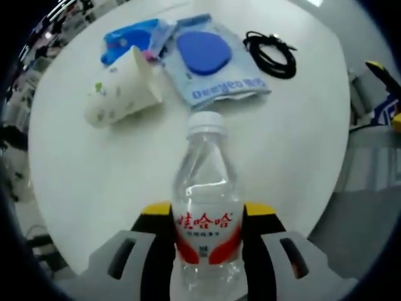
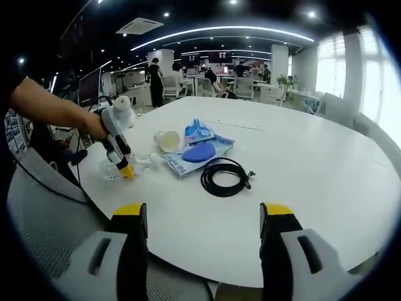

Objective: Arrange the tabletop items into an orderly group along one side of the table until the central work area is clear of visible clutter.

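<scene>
The base of the water bottle (image 1: pixel 207 238) is cut off by the left gripper view's lower edge. The blue packet (image 1: pixel 135 39) is partly hidden behind the tipped paper cup (image 1: pixel 123 88). In the right gripper view, the bottle is largely hidden by the left gripper (image 2: pixel 127 170).

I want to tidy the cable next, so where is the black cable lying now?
In the right gripper view the coiled black cable lies on the white table, just right of the blue-printed packet; in the left gripper view it lies at upper right.
</scene>
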Demonstrator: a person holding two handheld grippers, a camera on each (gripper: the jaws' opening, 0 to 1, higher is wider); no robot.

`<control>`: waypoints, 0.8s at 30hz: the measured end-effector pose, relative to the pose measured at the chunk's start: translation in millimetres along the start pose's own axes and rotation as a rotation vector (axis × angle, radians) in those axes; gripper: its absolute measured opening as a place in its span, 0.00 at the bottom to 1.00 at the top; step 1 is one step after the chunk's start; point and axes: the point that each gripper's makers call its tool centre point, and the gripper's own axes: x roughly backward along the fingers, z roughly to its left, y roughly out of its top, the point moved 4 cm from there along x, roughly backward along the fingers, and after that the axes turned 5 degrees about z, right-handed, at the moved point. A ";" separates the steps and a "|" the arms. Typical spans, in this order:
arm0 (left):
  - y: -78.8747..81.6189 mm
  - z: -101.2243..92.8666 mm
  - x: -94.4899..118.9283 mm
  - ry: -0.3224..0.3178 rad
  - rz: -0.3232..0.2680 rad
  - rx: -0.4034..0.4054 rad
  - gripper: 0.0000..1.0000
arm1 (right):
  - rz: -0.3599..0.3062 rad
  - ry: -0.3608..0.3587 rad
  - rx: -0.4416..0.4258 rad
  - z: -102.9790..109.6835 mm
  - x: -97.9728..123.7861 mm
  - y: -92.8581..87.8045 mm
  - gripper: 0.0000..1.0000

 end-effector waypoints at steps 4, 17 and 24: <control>0.3 0.8 0.1 0.005 -0.010 0.019 0.35 | -0.002 0.000 -0.002 -0.3 0.1 0.1 0.73; 6.0 1.2 4.6 0.008 -0.057 0.032 0.29 | -0.019 0.002 -0.011 -0.9 0.0 2.4 0.81; 6.7 3.8 11.8 0.003 -0.086 0.038 0.30 | -0.018 0.012 -0.008 0.5 -0.3 2.5 0.84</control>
